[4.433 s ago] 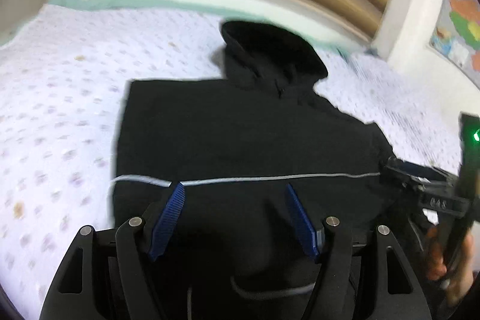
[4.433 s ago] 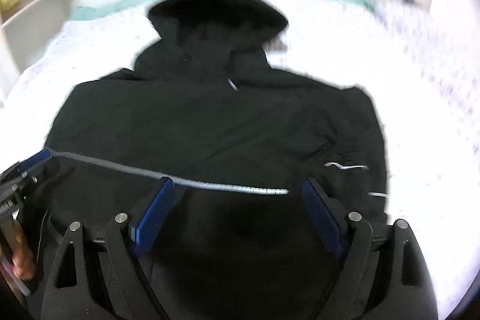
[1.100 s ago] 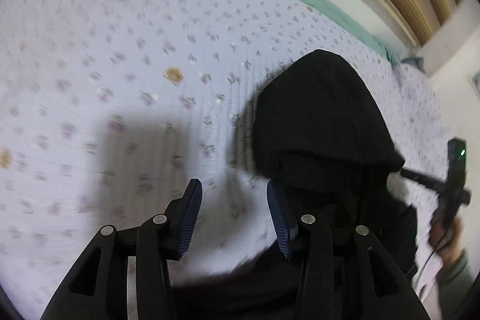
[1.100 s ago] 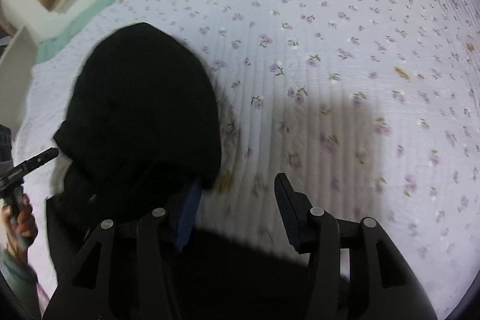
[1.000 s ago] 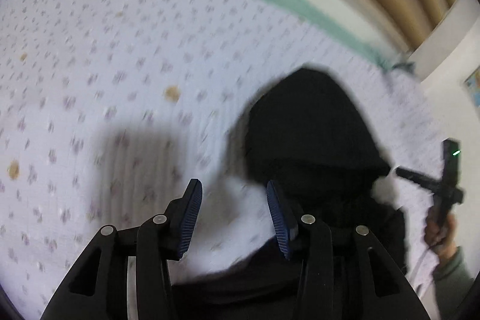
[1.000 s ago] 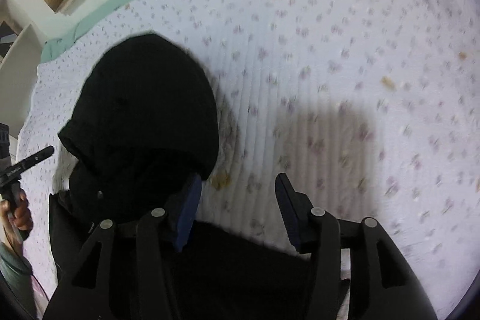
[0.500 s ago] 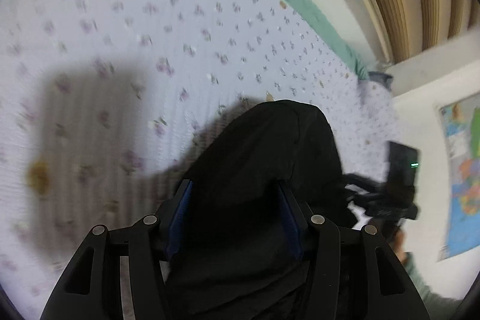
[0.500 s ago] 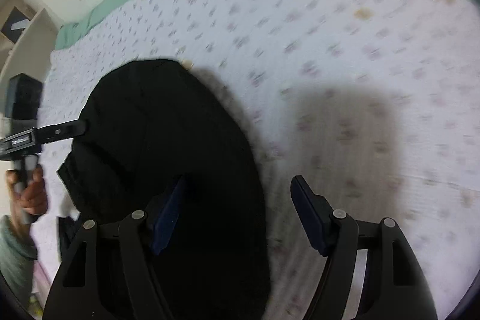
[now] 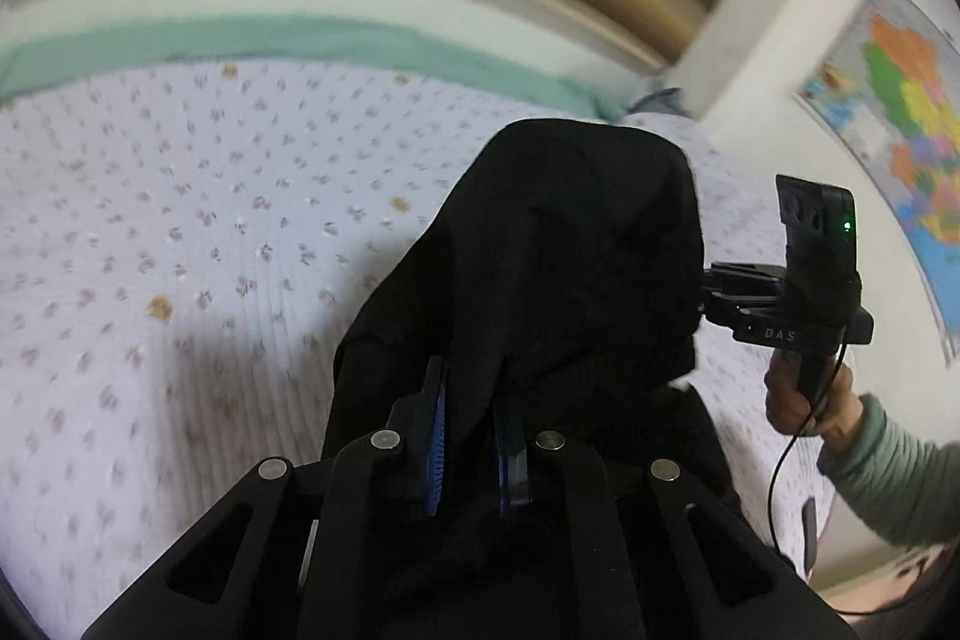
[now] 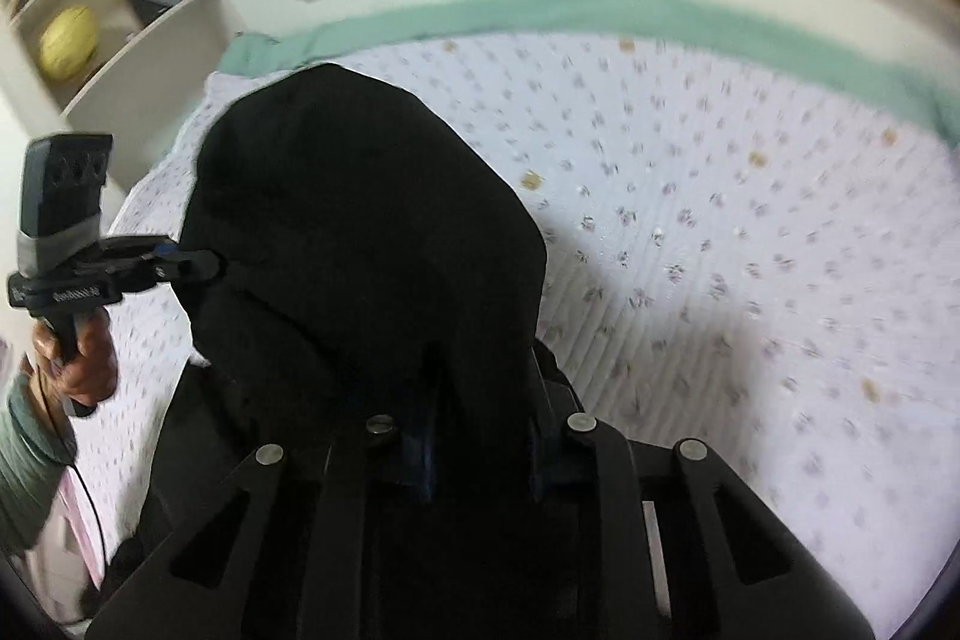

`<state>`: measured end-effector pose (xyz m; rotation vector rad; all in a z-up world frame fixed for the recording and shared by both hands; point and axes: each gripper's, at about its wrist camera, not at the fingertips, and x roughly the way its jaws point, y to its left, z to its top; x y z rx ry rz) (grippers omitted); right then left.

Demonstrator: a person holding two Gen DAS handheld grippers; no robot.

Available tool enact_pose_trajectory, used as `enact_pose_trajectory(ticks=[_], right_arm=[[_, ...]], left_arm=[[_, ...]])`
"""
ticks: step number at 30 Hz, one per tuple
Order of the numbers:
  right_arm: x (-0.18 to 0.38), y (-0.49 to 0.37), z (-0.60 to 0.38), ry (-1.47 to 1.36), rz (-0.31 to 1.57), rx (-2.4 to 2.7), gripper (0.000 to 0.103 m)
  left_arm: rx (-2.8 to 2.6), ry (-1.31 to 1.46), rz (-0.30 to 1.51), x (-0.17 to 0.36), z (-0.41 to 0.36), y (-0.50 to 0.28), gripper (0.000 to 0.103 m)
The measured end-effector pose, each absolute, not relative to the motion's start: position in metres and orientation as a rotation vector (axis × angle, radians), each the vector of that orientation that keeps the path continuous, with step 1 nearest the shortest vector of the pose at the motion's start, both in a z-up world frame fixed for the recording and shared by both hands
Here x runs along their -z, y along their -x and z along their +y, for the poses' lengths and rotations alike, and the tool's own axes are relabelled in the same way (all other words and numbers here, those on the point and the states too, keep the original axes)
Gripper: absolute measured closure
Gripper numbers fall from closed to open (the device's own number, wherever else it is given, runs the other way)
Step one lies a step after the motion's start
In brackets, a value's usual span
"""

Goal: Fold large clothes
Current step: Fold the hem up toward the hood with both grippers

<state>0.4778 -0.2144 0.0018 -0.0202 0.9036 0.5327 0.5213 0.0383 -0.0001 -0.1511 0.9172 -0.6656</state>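
We lift the hood [image 9: 558, 244] off the bed [image 9: 180, 232].
Left gripper [image 9: 471, 436] clamped on hood; right gripper [image 10: 480, 430] closing on it; a thin pinch could slip.

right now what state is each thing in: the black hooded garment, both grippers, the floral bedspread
black hooded garment: hood end lifted off the bed, pinched on both sides
left gripper: shut on the hood fabric
right gripper: jaws closing, hood fabric clamped between them
white floral quilted bedspread: spread flat, bare beyond the hood
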Motion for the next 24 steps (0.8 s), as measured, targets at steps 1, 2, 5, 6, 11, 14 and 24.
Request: enact_pose_trajectory(ticks=[1, 2, 5, 6, 11, 14, 24], right_arm=[[-0.007, -0.467, -0.211, 0.032, 0.895, -0.529, 0.078], [-0.012, -0.445, -0.207, 0.051, 0.885, -0.522, 0.078], [-0.013, -0.397, -0.202, 0.062, 0.882, -0.504, 0.078], [-0.009, -0.380, -0.200, 0.073, 0.891, -0.492, 0.078], [0.015, -0.313, -0.193, 0.063, 0.944, -0.462, 0.078], [0.041, -0.285, -0.188, 0.090, 1.011, -0.441, 0.078], [0.063, -0.250, -0.210, -0.026, 1.184, -0.400, 0.071]], left_arm=[[0.665, 0.147, 0.914, -0.005, 0.042, -0.506, 0.091], [0.661, 0.147, 0.915, -0.009, 0.042, -0.490, 0.091], [0.636, 0.146, 0.932, -0.009, 0.045, -0.442, 0.091], [0.625, 0.160, 0.941, -0.006, 0.045, -0.428, 0.091], [0.574, 0.238, 1.019, 0.023, 0.053, -0.355, 0.090], [0.547, 0.248, 1.115, 0.051, 0.054, -0.324, 0.087], [0.369, 0.252, 1.196, 0.059, 0.078, -0.265, 0.087]])
